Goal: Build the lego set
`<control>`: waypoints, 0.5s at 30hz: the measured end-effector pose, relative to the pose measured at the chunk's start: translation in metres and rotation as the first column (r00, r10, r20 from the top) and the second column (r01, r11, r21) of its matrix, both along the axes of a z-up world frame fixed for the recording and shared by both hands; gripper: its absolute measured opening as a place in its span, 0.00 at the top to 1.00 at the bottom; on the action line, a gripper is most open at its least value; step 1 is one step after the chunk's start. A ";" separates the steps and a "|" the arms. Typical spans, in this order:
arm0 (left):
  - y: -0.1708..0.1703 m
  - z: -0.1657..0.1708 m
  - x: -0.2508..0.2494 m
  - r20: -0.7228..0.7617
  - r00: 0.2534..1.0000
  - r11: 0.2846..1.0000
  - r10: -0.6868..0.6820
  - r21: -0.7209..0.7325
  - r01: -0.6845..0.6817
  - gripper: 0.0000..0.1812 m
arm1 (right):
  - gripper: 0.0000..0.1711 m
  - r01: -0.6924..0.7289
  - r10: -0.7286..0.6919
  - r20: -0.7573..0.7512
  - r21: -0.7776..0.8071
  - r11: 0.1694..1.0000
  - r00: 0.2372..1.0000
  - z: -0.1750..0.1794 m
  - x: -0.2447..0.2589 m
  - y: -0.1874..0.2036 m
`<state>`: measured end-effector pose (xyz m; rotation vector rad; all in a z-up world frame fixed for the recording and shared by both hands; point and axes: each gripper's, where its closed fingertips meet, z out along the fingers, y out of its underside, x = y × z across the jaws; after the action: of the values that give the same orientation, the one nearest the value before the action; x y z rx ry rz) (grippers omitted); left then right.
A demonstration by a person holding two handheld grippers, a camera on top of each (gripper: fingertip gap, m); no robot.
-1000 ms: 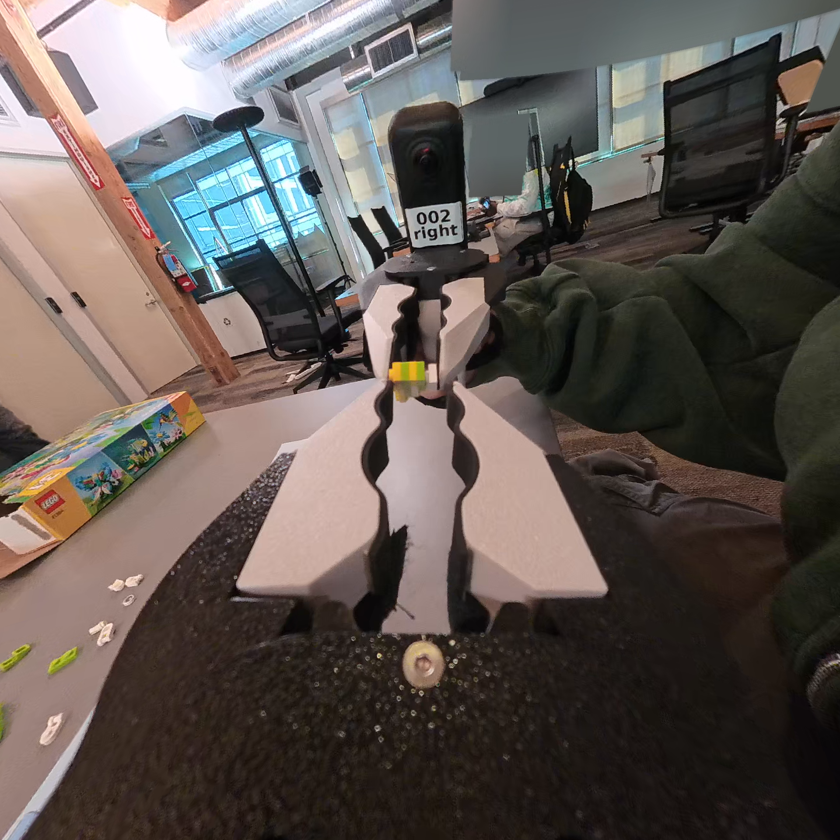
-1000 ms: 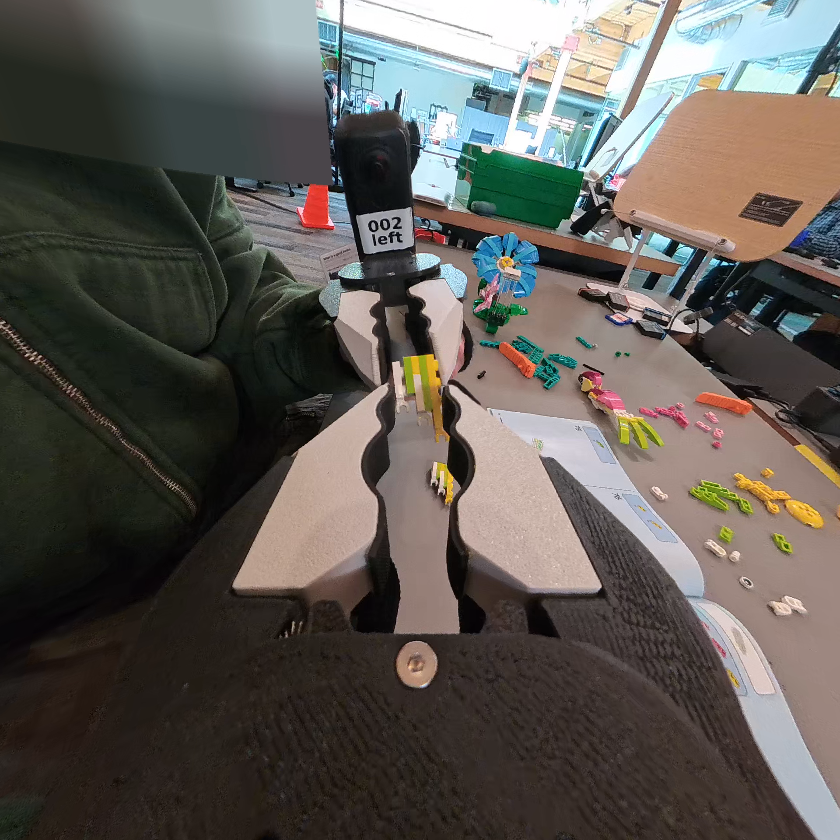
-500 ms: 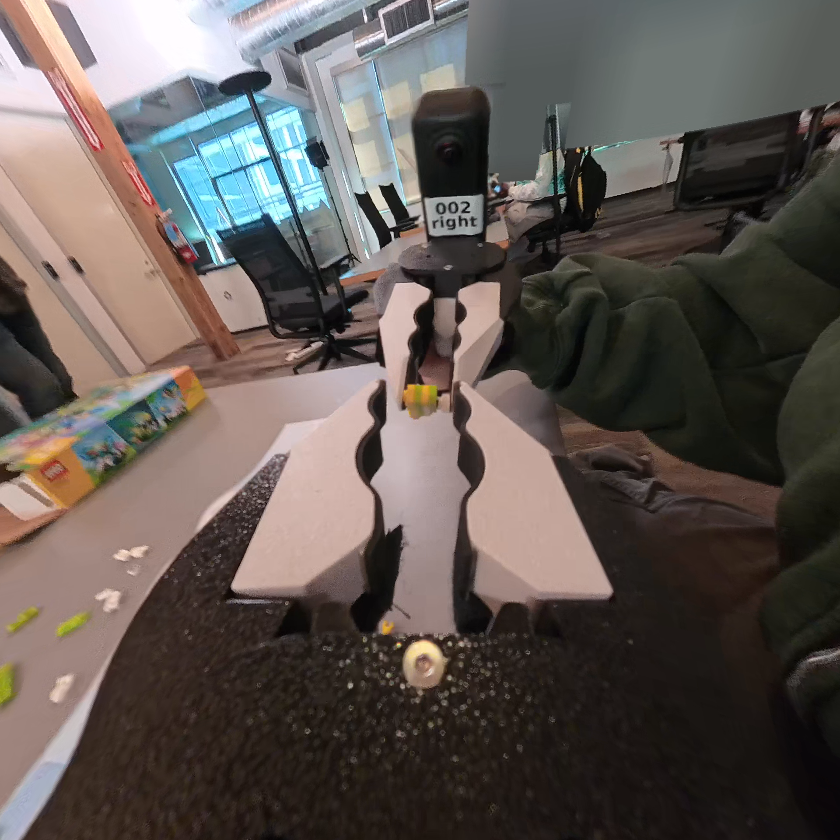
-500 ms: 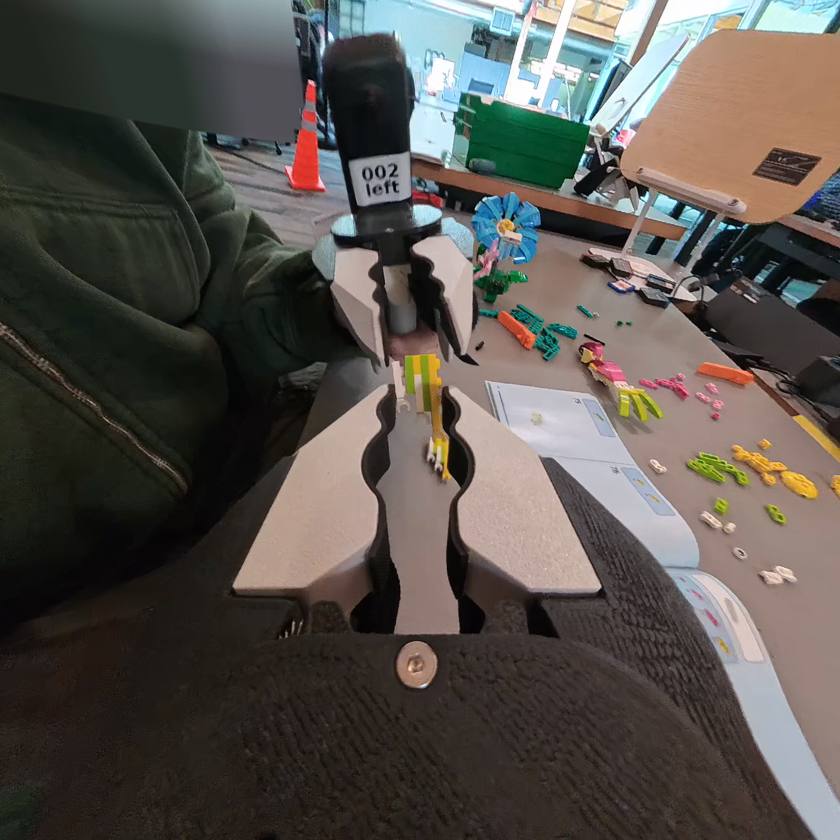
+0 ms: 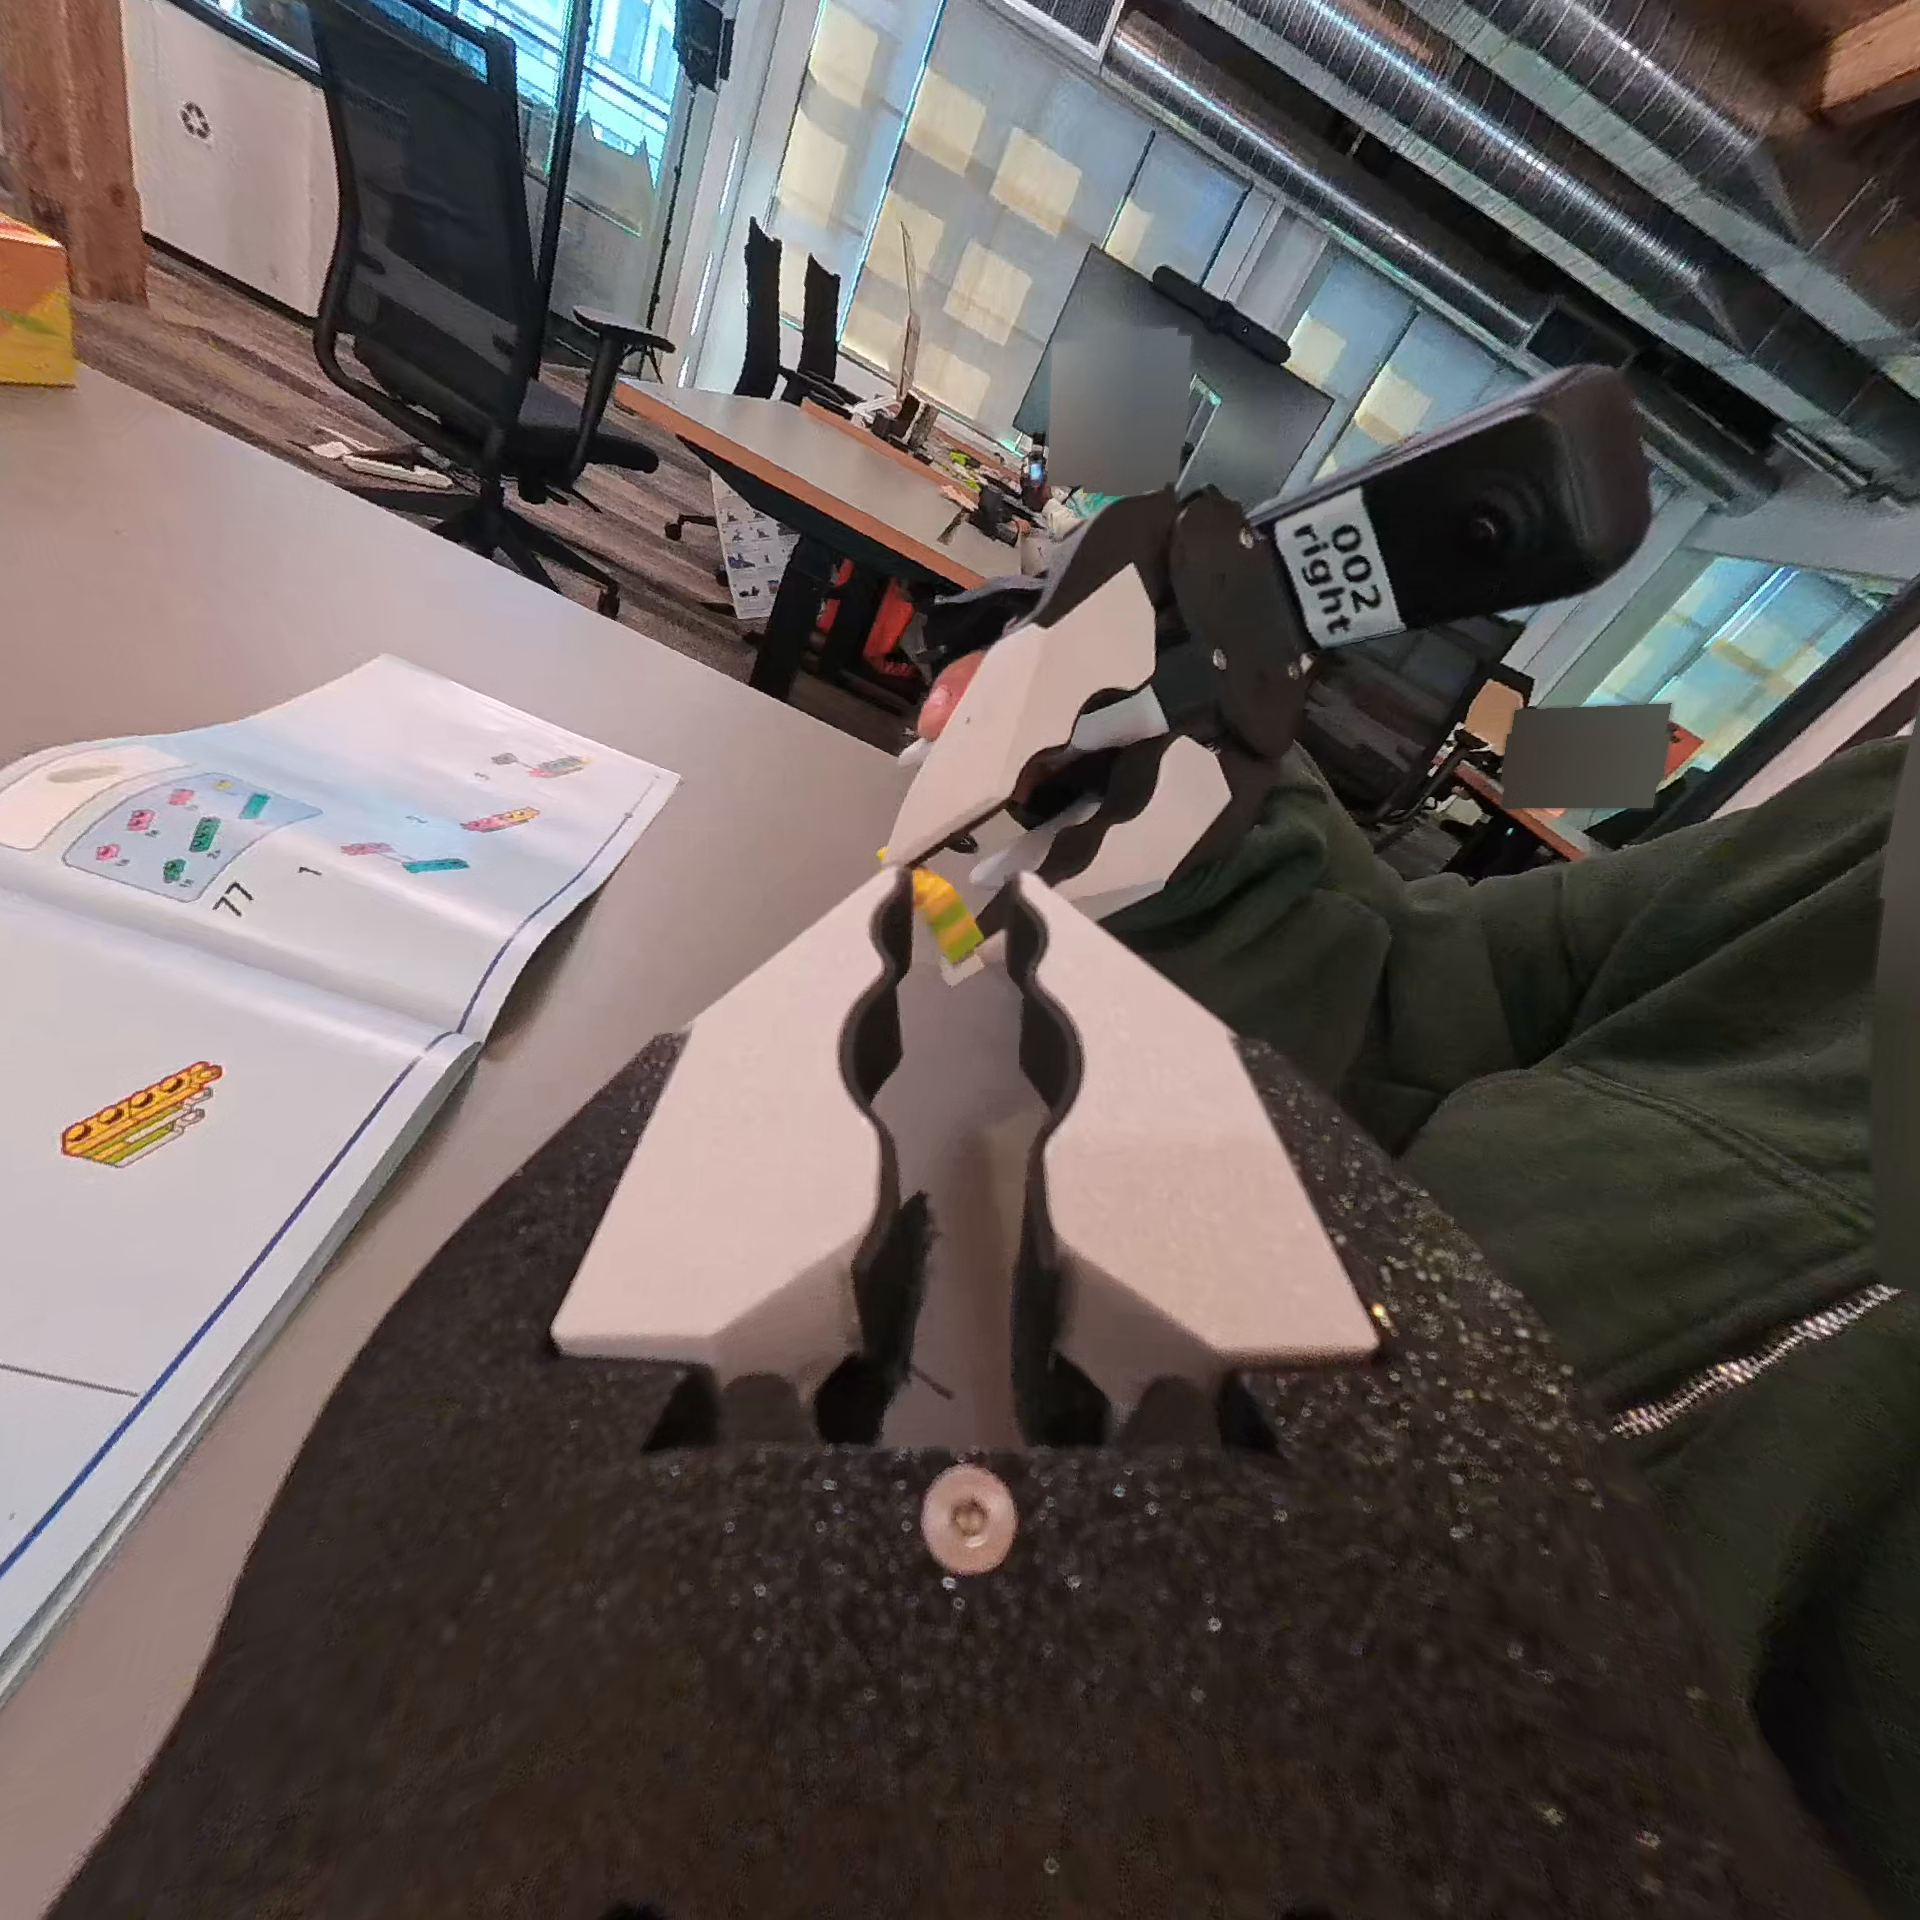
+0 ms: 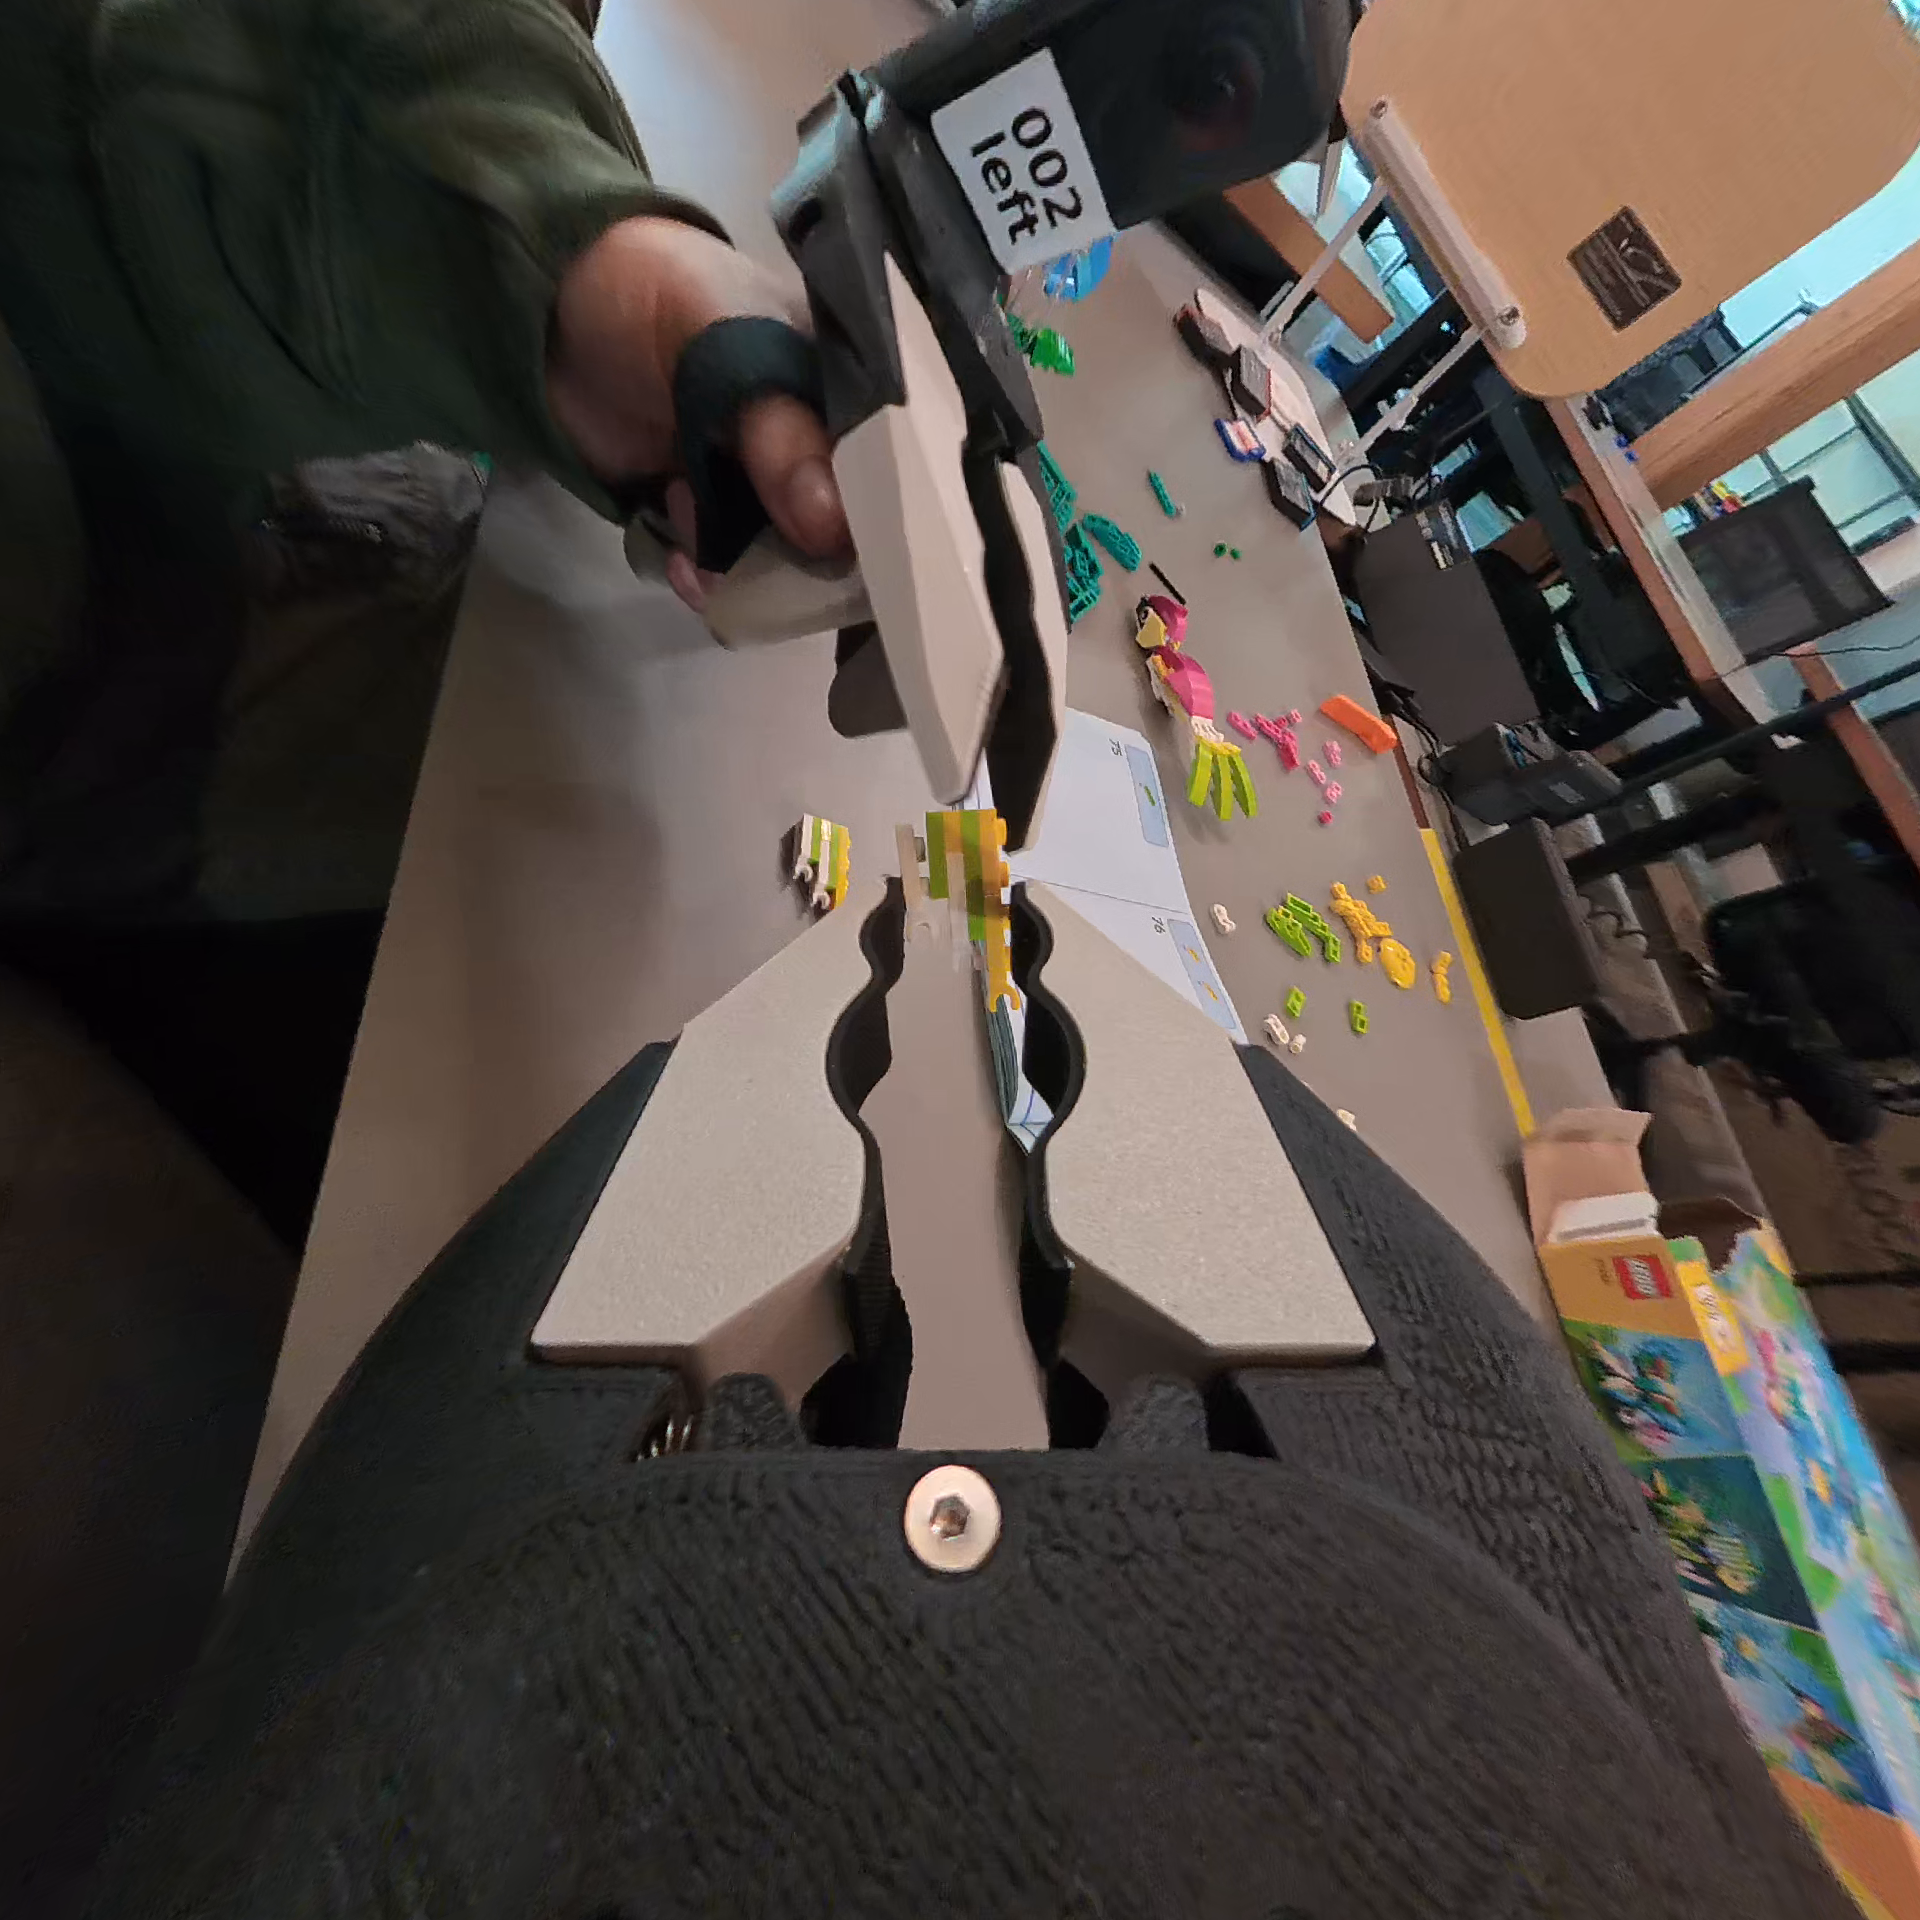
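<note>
A small lime, yellow and white lego assembly (image 6: 961,868) sits between the tips of my right gripper (image 6: 956,894), which is shut on it above the grey table (image 6: 623,727). My left gripper (image 6: 982,805) comes down from above, its narrow jaws shut on the assembly's top edge. In the left wrist view the same assembly (image 5: 951,925) lies between my left gripper's tips (image 5: 956,899), and the right gripper (image 5: 935,847) reaches in from the upper right. A second small lime and white assembly (image 6: 823,857) lies on the table just to the left.
The open instruction booklet (image 5: 260,883) lies on the table under and left of the grippers. A pink bird model (image 6: 1179,665), teal pieces (image 6: 1091,540), loose lime and yellow pieces (image 6: 1340,925) and the set's box (image 6: 1714,1403) lie to the right. A person's green sleeve (image 5: 1558,1039) is close by. Less than 4 cm separates the two grippers' tips.
Both grippers have tilted and rolled while still meeting at the assembly. They sit lower over the table, so the booklet now fills the left wrist view's left side.
</note>
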<state>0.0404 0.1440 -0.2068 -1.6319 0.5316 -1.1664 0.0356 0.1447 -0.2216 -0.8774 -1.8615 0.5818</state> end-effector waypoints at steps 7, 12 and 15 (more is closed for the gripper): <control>0.001 0.001 -0.003 0.114 0.993 0.997 -0.025 -0.066 0.033 0.97 | 0.90 0.006 -0.006 -0.007 0.016 1.000 1.000 0.001 -0.002 -0.002; 0.002 -0.002 -0.004 0.174 0.984 0.995 -0.036 -0.089 0.052 0.97 | 0.90 -0.002 0.002 -0.020 -0.029 1.000 1.000 0.001 -0.002 -0.002; 0.002 0.000 -0.004 0.216 0.976 0.992 -0.043 -0.104 0.066 0.97 | 0.90 -0.013 0.011 -0.039 -0.056 0.998 0.999 0.003 -0.001 -0.002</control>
<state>0.0364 0.1465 -0.2071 -1.5690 0.3818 -1.4144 0.0343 0.1425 -0.2190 -0.8863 -1.8239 0.6569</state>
